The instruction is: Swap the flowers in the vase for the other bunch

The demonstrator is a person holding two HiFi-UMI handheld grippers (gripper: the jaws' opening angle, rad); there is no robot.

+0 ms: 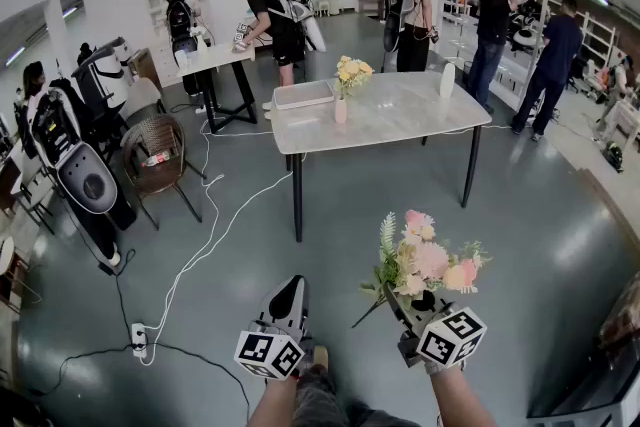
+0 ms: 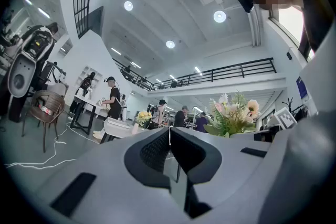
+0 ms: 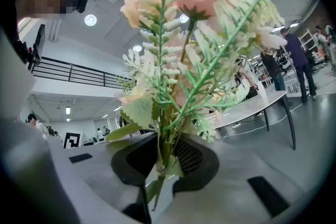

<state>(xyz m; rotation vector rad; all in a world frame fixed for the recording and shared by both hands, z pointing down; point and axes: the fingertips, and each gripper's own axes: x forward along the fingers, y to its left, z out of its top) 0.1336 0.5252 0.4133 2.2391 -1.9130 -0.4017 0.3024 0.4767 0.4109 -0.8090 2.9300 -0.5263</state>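
Note:
A small white vase (image 1: 341,109) with yellow flowers (image 1: 352,71) stands on the marble table (image 1: 400,115) far ahead; the yellow flowers (image 2: 143,117) also show small in the left gripper view. My right gripper (image 1: 409,307) is shut on the stems of a pink and cream bunch (image 1: 428,263) with green fern sprigs. In the right gripper view this bunch (image 3: 184,50) rises upright from between the jaws of the right gripper (image 3: 167,162). My left gripper (image 1: 290,297) is shut with nothing in it, level beside the right one; in its own view the left gripper (image 2: 170,145) has its jaws pressed together.
A white tray (image 1: 303,94) lies on the table's left part and a white bottle (image 1: 447,80) stands on its right. White cables (image 1: 205,245) trail over the grey floor to a power strip (image 1: 138,338). A wicker chair (image 1: 158,155), machines and several people stand around.

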